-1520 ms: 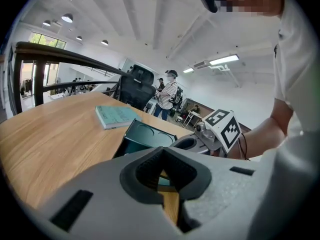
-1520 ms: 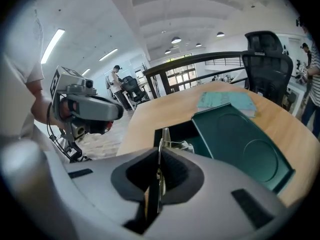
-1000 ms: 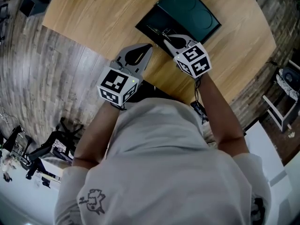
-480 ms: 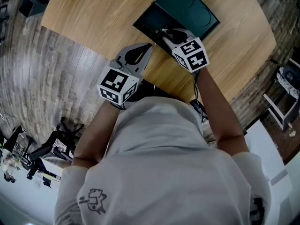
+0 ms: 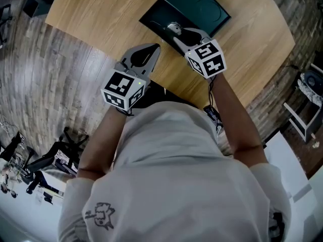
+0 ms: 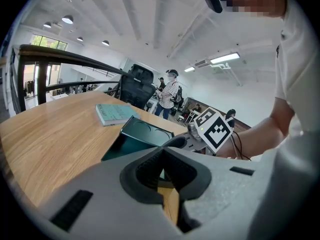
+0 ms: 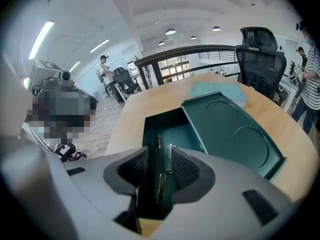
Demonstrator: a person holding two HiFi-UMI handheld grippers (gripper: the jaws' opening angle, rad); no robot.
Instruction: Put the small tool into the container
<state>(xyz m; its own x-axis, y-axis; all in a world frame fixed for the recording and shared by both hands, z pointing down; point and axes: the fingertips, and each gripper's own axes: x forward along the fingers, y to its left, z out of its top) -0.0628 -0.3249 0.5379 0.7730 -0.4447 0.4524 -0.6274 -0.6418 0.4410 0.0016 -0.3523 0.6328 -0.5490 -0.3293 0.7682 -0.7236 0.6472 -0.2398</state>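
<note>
Head view looks down; gripper views share container point(image 7: 181, 134).

Small tool point(image 7: 160, 181) in container point(image 7: 175, 131) – container on table point(image 7: 129, 111), book point(image 6: 114, 113) beyond.

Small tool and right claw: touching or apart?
Cannot tell. Right gripper view: small tool lies inside the opening right claw, too near one pad to judge.

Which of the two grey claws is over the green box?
The right gripper: its opening jaws straddle the small tool above the container; the left gripper hangs short of it.
</note>
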